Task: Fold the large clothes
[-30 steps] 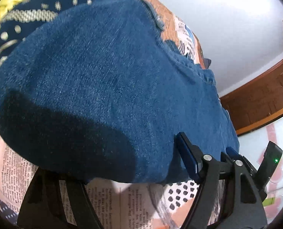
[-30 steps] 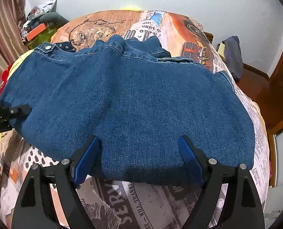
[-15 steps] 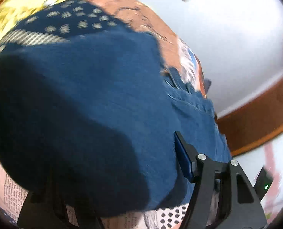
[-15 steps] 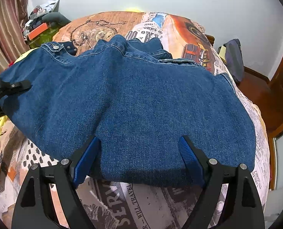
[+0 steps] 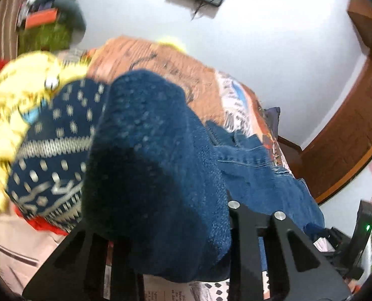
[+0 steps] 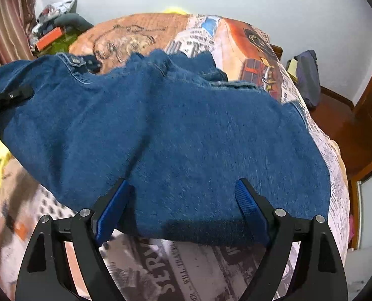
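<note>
A large pair of blue jeans (image 6: pixel 175 130) lies folded across a bed with a newspaper-print cover (image 6: pixel 186 276). In the left wrist view the jeans (image 5: pixel 155 170) bulge up between my left gripper's (image 5: pixel 160 228) fingers, which hold a raised fold of the denim; the fingertips are hidden by cloth. My right gripper (image 6: pixel 183 210) is open, its blue pads either side of the near folded edge of the jeans. The left gripper also shows in the right wrist view (image 6: pixel 7 97) at the jeans' left edge.
A navy patterned cloth (image 5: pixel 53 155) and a yellow cloth (image 5: pixel 22 87) lie left of the jeans. A dark bag (image 6: pixel 308 75) sits past the bed's far right corner. Wooden door and trim (image 5: pixel 349 135) stand on the right, clutter (image 6: pixel 58 30) at far left.
My left gripper has lifted and tilted upward with the denim fold, showing more wall and the side clothes. The jeans' left edge has risen. The right gripper has barely moved.
</note>
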The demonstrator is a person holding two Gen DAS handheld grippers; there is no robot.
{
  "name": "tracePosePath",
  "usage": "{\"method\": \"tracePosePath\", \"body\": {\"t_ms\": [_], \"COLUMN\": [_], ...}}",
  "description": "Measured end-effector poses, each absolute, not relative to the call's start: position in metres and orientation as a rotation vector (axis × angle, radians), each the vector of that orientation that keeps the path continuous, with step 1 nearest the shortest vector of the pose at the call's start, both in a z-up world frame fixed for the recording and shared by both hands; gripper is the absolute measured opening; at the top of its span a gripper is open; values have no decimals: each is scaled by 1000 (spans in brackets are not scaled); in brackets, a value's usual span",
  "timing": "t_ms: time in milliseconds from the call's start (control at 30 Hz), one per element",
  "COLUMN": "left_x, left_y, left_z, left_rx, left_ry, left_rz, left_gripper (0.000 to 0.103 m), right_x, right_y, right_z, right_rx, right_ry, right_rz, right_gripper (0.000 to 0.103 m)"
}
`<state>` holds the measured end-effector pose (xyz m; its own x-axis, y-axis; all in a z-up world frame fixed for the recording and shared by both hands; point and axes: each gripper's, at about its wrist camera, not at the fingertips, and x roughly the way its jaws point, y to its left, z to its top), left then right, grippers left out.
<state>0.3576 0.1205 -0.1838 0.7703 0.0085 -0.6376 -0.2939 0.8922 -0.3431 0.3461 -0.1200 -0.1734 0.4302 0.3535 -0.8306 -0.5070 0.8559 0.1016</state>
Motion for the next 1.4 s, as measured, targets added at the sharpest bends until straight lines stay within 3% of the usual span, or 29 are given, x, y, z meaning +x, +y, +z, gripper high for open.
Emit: {"method": "tracePosePath", "body": {"t_ms": [267,600,800,1133,1400], "left_x": [341,354,356,412,470], "left_y": [108,130,123,40,-51], "left_z": [-134,-167,-163,-113,-129], "left_rx": [-394,-419,-408,-286,-276], "left_ry": [560,643,632,575,689], "left_rz": [133,167,153,-21,-221], "left_gripper": [27,27,27,25,24], "right_x": [357,355,354,352,363], "right_y": [-82,-36,-42,-116,-197], "right_z": [-135,-202,-202,-172,-170], "right_rx": [-117,-222,-219,-150,-73], "right_ry": [897,1056,1059,993,1023], "right_rz": [630,691,697,548,369], "right_gripper": [84,84,85,85,85]}}
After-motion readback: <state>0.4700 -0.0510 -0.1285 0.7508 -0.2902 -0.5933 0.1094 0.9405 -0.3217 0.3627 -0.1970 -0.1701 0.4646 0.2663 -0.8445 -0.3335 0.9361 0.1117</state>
